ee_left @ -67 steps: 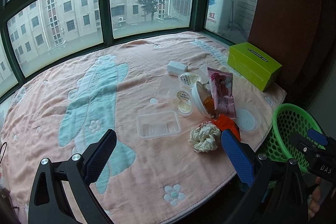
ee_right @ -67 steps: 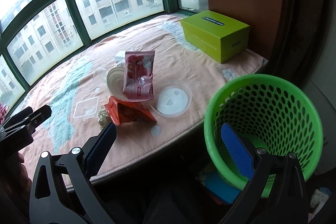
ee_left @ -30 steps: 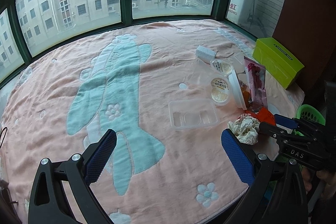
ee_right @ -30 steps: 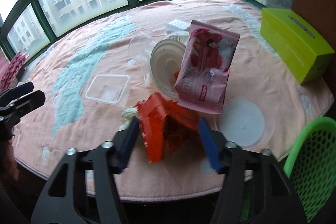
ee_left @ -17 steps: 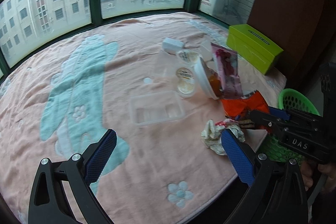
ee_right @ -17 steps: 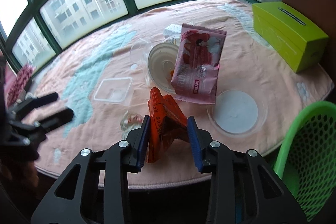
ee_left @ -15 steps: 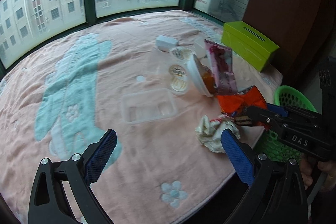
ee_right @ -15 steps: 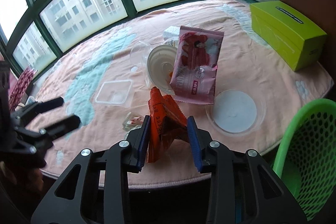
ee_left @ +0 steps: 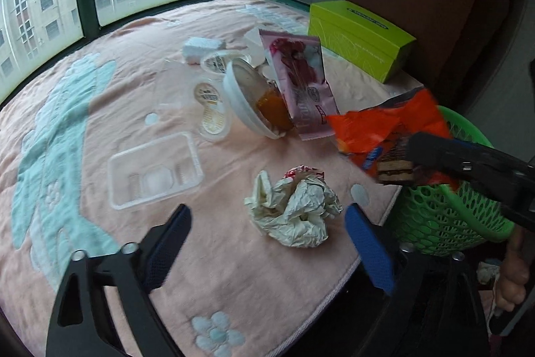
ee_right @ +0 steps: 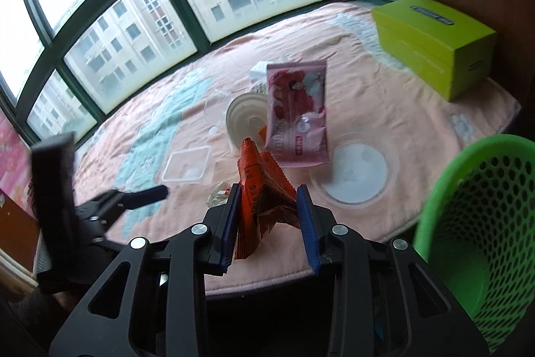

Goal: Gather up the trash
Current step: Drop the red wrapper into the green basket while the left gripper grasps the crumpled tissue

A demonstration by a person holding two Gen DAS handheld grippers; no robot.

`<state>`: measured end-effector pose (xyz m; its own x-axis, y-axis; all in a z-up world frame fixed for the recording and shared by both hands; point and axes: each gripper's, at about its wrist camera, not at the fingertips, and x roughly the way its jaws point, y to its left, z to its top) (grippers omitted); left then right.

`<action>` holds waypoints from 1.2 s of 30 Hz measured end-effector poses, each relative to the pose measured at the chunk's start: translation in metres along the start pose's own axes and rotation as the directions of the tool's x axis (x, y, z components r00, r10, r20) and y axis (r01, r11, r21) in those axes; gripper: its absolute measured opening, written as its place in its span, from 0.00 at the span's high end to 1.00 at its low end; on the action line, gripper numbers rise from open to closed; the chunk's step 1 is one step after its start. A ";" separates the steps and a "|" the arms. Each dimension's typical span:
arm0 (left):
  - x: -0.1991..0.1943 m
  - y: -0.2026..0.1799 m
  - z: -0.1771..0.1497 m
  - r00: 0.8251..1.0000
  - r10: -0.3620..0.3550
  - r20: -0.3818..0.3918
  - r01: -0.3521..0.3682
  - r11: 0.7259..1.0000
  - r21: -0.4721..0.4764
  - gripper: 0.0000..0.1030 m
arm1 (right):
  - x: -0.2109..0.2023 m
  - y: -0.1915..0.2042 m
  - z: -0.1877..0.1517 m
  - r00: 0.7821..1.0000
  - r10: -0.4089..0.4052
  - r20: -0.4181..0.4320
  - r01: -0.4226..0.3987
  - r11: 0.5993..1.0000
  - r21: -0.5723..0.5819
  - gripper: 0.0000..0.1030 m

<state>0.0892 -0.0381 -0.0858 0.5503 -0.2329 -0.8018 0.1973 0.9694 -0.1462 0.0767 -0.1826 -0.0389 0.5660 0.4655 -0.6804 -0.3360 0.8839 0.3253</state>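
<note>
orange wrapper (ee_right: 264, 199): crumpled, lifted off the table, pinched upright.
crumpled paper wad (ee_left: 294, 209): white, lying near the table's front edge.
pink packet (ee_left: 297, 82): leaning on the tipped white bowl (ee_left: 244, 99).
green basket (ee_right: 481, 223): mesh, beside the table's edge.

A pink blanket (ee_left: 100, 163) with a pale blue pattern covers the counter. On it lie a crumpled paper wad (ee_left: 294, 213), a clear plastic tray (ee_left: 155, 174), a tipped bowl (ee_left: 249, 102), 2 small cups (ee_left: 212, 114), a round lid (ee_right: 356, 173) and a green box (ee_left: 361, 37).
</note>
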 end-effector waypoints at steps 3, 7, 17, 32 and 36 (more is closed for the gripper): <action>0.012 -0.002 0.003 1.000 -0.012 -0.019 0.012 1.000 0.000 0.24 | -0.019 -0.007 -0.004 0.999 -0.013 0.032 0.012 1.000 0.026 0.67; 0.021 -0.004 0.007 0.999 -0.034 -0.032 0.034 0.999 0.002 0.28 | -0.042 -0.019 -0.009 0.996 -0.055 0.069 0.051 0.997 0.059 0.67; 0.020 -0.018 0.008 0.997 -0.073 -0.024 0.074 0.996 0.052 0.59 | -0.091 -0.065 -0.031 0.969 -0.216 0.123 0.188 0.960 0.209 0.67; -0.040 -0.054 0.023 0.979 -0.193 0.065 0.185 0.977 0.107 0.65 | -0.134 -0.103 -0.067 0.932 -0.341 0.126 0.286 0.902 0.324 0.65; -0.045 -0.082 0.038 0.968 -0.236 0.079 0.222 0.962 0.158 0.65 | -0.143 -0.110 -0.072 0.925 -0.357 0.130 0.296 0.892 0.342 0.55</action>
<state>0.0790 -0.1100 -0.0159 0.5500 -0.4608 -0.6965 0.4398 0.8688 -0.2275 -0.0212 -0.3491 -0.0245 0.7414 0.1209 -0.6600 0.1254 0.9413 0.3134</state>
